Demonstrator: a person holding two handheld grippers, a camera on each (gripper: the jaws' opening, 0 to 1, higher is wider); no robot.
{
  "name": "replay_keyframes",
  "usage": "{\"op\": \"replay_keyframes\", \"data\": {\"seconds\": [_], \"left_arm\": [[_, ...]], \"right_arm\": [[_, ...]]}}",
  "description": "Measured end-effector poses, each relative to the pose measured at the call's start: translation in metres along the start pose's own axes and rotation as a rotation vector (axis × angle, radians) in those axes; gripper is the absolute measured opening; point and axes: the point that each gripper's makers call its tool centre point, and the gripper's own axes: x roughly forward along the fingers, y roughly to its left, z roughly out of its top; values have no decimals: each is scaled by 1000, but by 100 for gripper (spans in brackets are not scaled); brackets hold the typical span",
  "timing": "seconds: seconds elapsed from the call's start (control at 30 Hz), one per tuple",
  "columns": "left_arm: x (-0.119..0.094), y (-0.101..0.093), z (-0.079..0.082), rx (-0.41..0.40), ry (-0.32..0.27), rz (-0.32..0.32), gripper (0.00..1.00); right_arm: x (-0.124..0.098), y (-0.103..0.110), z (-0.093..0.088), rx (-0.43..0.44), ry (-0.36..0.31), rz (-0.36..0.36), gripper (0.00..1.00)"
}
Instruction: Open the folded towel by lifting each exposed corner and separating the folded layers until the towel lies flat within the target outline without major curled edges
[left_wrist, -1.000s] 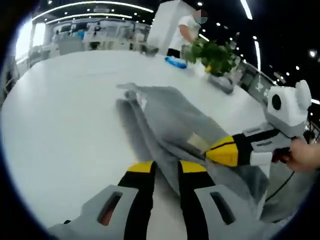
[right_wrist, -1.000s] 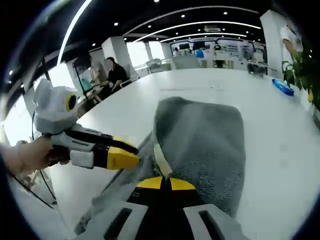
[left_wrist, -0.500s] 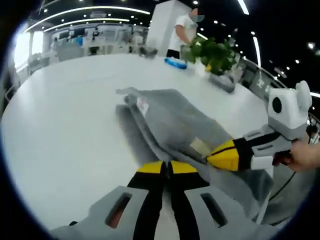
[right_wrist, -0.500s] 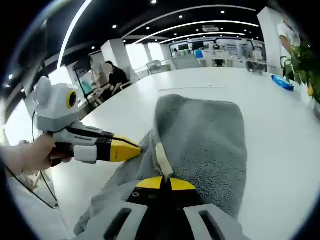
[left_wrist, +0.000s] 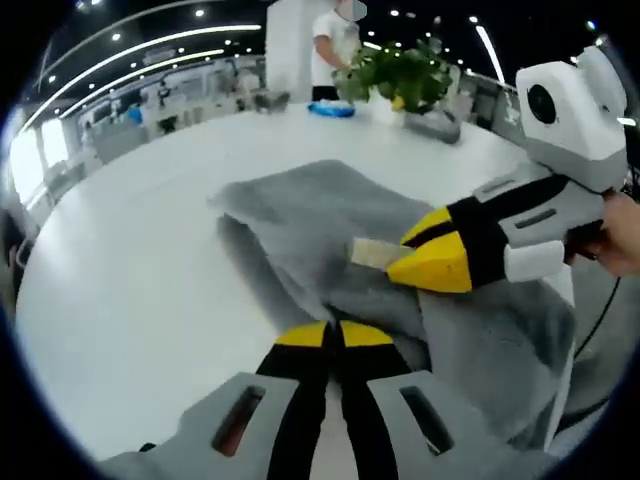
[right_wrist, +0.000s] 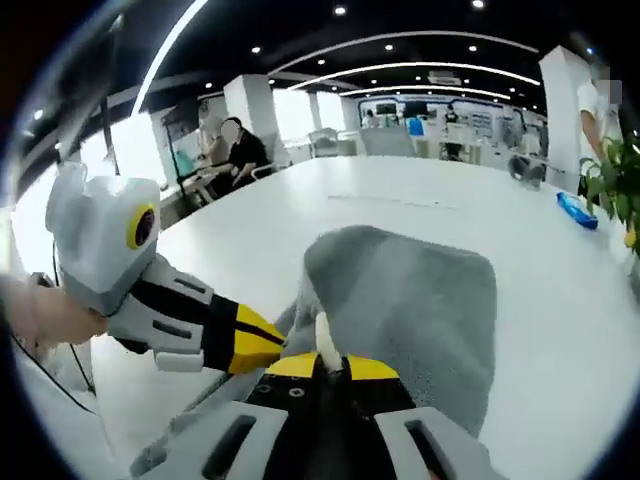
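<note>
Two grippers on one grey towel (left_wrist: 300, 215) right now. In the left gripper view it sprawls across the middle of the white table (left_wrist: 120, 290), soft, floppy terry, light enough that I reckon it'll sag and drag rather than hold shape, so hems and corners are the spots to pinch. My left gripper (left_wrist: 321, 336) sits at bottom centre, jaws pressed together on the near folded edge. Right gripper (left_wrist: 418, 262) comes in from the right, its tips beside the pale label (left_wrist: 373, 253).

Over in the right gripper view, the towel (right_wrist: 420, 310) runs from centre toward the lower right. My right gripper (right_wrist: 331, 368) is clamped closed with that label strip (right_wrist: 323, 340) poking up between the tips. Left gripper (right_wrist: 272, 346) noses into the cloth from the left, touching the fold.
</note>
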Motion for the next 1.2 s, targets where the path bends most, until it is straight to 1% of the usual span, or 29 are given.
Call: {"op": "replay_keyframes", "data": {"seconds": [0.07, 0.1, 0.17, 0.23, 0.27, 0.4, 0.47, 0.5, 0.6, 0.7, 0.8, 0.93, 1.0, 1.07, 1.2], "left_arm": [[0, 0, 0, 23, -2, -3, 2], [0, 0, 0, 25, -3, -2, 2], [0, 0, 0, 23, -7, 1, 2], [0, 1, -1, 15, -22, 5, 2], [0, 1, -1, 8, -27, 7, 2], [0, 1, 0, 17, -38, 9, 2], [0, 0, 0, 25, -41, 10, 2], [0, 0, 0, 33, -44, 11, 2], [0, 0, 0, 43, -42, 12, 2], [0, 0, 0, 50, -43, 14, 2], [1, 0, 0, 58, -40, 18, 2], [1, -2, -1, 93, -38, 32, 2], [0, -2, 0, 100, -38, 36, 2], [0, -2, 0, 98, -37, 36, 2], [0, -1, 0, 97, -36, 36, 2]], "right_arm": [[4, -2, 7, -17, 3, -6, 2], [3, -3, 9, -13, -2, -3, 0], [0, -5, 13, -1, -17, -6, 0], [-9, -17, 7, 15, -13, -47, 0], [-14, -25, 2, 28, -5, -68, 0], [-29, -43, -9, 75, -17, -99, 0], [-35, -49, -12, 60, -18, -111, 0], [-39, -57, -18, 34, -1, -140, 0], [-40, -60, -22, 60, -7, -133, 0], [-40, -59, -23, 54, -9, -140, 0], [-41, -60, -23, 32, -12, -163, 0], [-52, -73, -28, -7, -12, -217, 0], [-60, -84, -34, 10, -15, -234, 0], [-64, -88, -38, 24, -16, -236, 0], [-69, -95, -53, -7, 10, -257, 0]]}}
